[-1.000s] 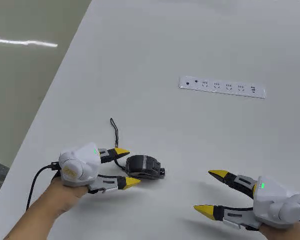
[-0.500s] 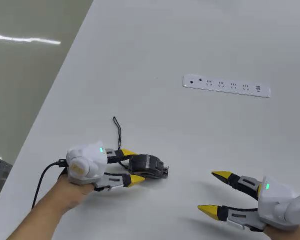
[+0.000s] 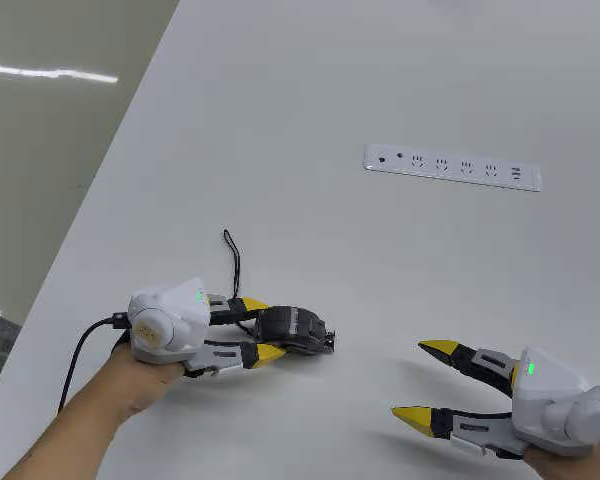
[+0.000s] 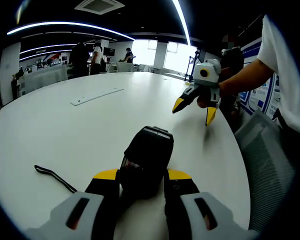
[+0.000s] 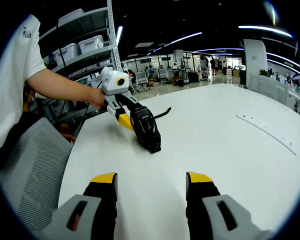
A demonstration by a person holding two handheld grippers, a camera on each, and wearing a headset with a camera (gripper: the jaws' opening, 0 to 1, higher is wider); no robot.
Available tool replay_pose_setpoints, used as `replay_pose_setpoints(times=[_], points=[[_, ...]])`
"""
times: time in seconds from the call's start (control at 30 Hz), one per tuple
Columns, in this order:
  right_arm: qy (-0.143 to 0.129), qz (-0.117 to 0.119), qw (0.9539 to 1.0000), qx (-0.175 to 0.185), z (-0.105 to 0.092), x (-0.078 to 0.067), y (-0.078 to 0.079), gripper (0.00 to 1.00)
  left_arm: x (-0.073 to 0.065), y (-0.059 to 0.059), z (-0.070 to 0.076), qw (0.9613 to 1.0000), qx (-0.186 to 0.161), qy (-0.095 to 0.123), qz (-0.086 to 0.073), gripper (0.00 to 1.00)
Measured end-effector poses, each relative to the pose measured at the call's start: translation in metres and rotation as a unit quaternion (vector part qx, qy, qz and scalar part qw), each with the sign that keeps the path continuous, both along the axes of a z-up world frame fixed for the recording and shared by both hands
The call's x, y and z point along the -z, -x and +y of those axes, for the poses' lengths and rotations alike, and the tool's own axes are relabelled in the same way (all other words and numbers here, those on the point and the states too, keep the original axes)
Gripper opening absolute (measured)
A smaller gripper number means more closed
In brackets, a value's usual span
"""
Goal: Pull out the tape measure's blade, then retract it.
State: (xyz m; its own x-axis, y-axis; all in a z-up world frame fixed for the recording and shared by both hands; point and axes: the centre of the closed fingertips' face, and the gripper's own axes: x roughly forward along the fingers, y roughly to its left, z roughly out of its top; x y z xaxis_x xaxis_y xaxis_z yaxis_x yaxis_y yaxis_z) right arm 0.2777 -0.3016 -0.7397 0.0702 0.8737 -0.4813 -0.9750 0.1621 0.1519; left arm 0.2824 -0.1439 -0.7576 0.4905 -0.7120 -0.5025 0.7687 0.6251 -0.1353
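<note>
The right tongs (image 5: 152,179), jaws apart over the table (image 5: 230,160), face the left tongs (image 5: 126,119) clamped around the tape measure (image 5: 147,128).

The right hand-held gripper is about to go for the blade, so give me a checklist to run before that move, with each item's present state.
1. Left hand-held gripper holds the tape measure: ok, its jaws press both sides of the case.
2. Right hand-held gripper ready to grasp: ok, jaws open with nothing between them.
3. Blade hook faces the right hand-held gripper: ok.
4. Path across the table from the right hand-held gripper to the blade hook unobstructed: ok.
5. Strap out of the pull line: ok, it trails off behind the case.
6. Blade lock released: cannot tell.
</note>
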Motion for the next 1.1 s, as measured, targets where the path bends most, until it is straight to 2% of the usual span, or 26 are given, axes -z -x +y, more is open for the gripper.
replay_pose_setpoints(times=[0.37,0.57,0.73,1.1], points=[[0.000,0.001,1.0000,-0.003,0.002,0.001,-0.001,0.54,0.000,0.000,0.000,1.0000,0.003,0.001,-0.003,0.31],[0.002,-0.018,0.9994,-0.028,0.011,0.006,0.002,0.50,0.001,0.000,0.000,1.0000,0.006,0.000,-0.004,0.30],[-0.014,-0.028,0.9987,-0.040,0.020,0.006,-0.003,0.46,0.001,0.000,0.000,1.0000,0.005,0.002,-0.005,0.30],[-0.019,-0.032,0.9975,-0.059,0.036,0.013,-0.009,0.42,0.001,-0.001,0.001,1.0000,0.004,0.003,-0.004,0.30]])
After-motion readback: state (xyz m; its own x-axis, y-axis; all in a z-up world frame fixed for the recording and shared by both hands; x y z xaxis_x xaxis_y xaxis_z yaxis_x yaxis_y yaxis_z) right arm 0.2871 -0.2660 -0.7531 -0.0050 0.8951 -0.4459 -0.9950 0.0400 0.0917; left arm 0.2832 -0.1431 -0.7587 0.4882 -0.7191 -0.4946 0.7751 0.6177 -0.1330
